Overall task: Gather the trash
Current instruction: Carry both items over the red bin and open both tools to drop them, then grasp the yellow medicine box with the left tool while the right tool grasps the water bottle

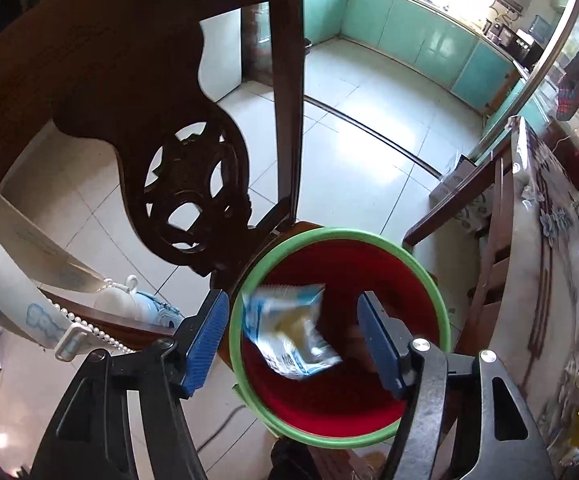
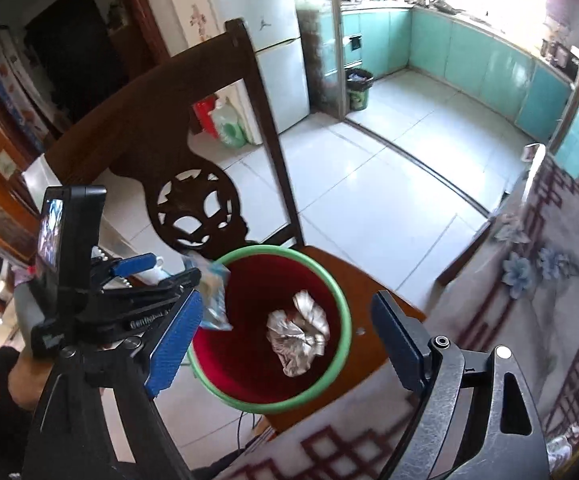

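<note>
A blue-and-white snack wrapper (image 1: pixel 289 330), creased and blurred, is hanging in the gap between the left gripper (image 1: pixel 291 334)'s blue pads (image 1: pixel 205 344), touching neither, right over the mouth of the red bin (image 1: pixel 425 320) with its green rim. The left gripper's jaws are standing wide apart and gripping nothing. From the right wrist view the same wrapper (image 2: pixel 214 298) is showing just past the left gripper (image 2: pixel 161 276), at the near-left rim of the bin (image 2: pixel 249 364).

One ball of crumpled silver foil (image 2: pixel 299 332) is lying inside the bin, ahead of the right gripper (image 2: pixel 285 340), whose jaws are also spread wide with nothing between them.

The bin is sitting on the seat of a dark carved wooden chair (image 2: pixel 193 160), its backrest rising beyond the bin. To the right a table (image 2: pixel 549 280) is wearing a flowered cloth. White floor tiles (image 1: pixel 353 152) are stretching ahead toward turquoise kitchen cabinets (image 2: pixel 469 56).

Count: one wrapper, one foil ball, one red bin, two grippers.
</note>
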A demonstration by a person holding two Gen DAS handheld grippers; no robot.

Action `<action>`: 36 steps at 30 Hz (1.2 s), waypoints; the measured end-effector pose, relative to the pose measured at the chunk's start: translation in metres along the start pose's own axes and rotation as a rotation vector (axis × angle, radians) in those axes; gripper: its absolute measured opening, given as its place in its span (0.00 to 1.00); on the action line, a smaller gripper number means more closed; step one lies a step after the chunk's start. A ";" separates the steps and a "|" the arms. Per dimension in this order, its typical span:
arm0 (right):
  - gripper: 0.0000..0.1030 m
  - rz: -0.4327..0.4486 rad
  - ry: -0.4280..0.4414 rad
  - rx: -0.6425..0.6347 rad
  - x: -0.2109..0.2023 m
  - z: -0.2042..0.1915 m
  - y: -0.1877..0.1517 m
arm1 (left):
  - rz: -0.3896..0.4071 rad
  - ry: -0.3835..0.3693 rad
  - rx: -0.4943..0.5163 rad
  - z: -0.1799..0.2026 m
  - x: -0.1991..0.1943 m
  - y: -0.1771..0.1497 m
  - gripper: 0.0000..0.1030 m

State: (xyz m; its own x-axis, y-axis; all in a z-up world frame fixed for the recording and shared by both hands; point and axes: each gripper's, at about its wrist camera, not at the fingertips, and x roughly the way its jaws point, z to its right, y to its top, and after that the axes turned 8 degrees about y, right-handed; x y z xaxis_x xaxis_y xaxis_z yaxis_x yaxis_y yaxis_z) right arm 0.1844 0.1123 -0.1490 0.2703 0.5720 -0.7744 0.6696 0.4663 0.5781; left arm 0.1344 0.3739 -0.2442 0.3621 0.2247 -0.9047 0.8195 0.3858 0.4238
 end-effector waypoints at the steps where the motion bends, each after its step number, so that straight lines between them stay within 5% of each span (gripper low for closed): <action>1: 0.83 0.008 -0.007 0.017 -0.005 0.004 -0.003 | 0.003 0.001 0.005 0.001 -0.001 0.001 0.64; 10: 0.83 0.089 -0.098 0.149 -0.061 0.036 -0.035 | 0.070 -0.067 0.053 0.037 -0.052 -0.006 0.64; 21: 0.83 0.120 -0.225 0.263 -0.143 0.089 -0.125 | 0.128 -0.235 0.249 0.177 -0.136 -0.066 0.64; 28: 0.83 0.035 -0.419 0.301 -0.205 0.177 -0.202 | 0.113 -0.286 0.344 0.257 -0.173 -0.124 0.64; 36: 0.83 -0.282 -0.518 0.209 -0.208 0.263 -0.270 | 0.077 -0.359 0.424 0.324 -0.199 -0.176 0.64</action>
State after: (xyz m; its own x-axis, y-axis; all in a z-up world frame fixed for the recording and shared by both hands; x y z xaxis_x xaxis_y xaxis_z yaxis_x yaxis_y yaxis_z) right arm 0.1288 -0.3100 -0.2115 0.3288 0.0208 -0.9442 0.8710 0.3798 0.3117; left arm 0.0618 -0.0286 -0.1532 0.4955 -0.1095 -0.8617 0.8649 -0.0300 0.5011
